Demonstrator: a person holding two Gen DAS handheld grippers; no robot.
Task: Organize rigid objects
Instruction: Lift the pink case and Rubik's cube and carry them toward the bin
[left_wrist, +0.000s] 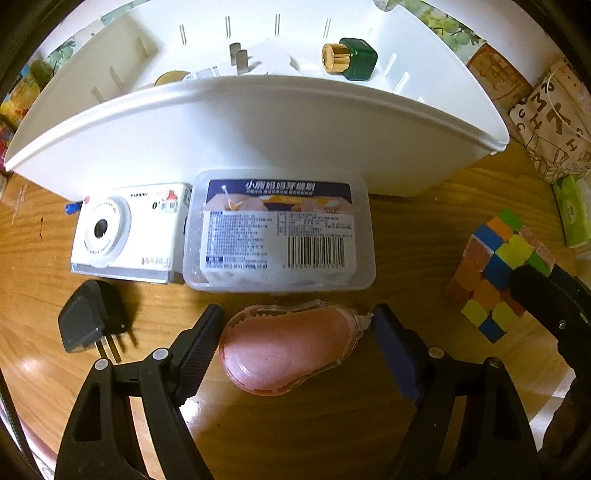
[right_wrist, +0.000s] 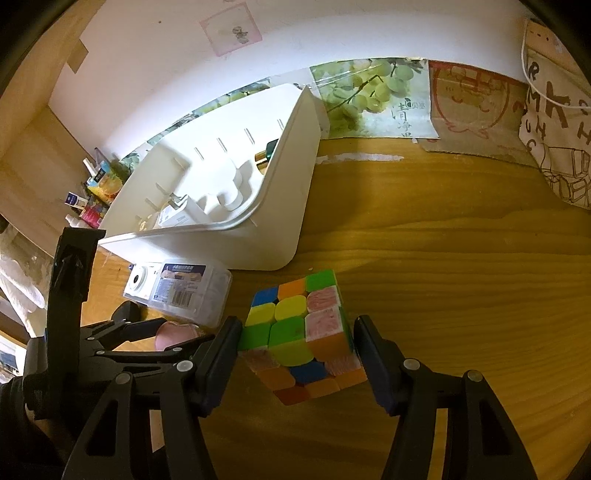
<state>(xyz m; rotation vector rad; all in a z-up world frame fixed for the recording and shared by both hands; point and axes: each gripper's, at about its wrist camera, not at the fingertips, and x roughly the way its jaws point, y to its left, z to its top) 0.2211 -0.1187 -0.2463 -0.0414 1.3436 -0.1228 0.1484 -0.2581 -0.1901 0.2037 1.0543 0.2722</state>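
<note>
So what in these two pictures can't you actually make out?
- Left wrist view: the white bin hides, behind its near wall, the lower parts of the white plug and a round tan thing.
- Left wrist view: small print on the clear box is too blurred to read.
- Right wrist view: the green bottle is mostly hidden by the bin's wall.
- Right wrist view: the pink tape dispenser is mostly covered by the left gripper.

The bench is glossy varnished wood with visible grain. On it, the white bin looks like smooth matt plastic. In front of the bin, the floss box is clear plastic with a printed paper label. Inside the bin, the green bottle has a shiny gold metal cap.
</note>
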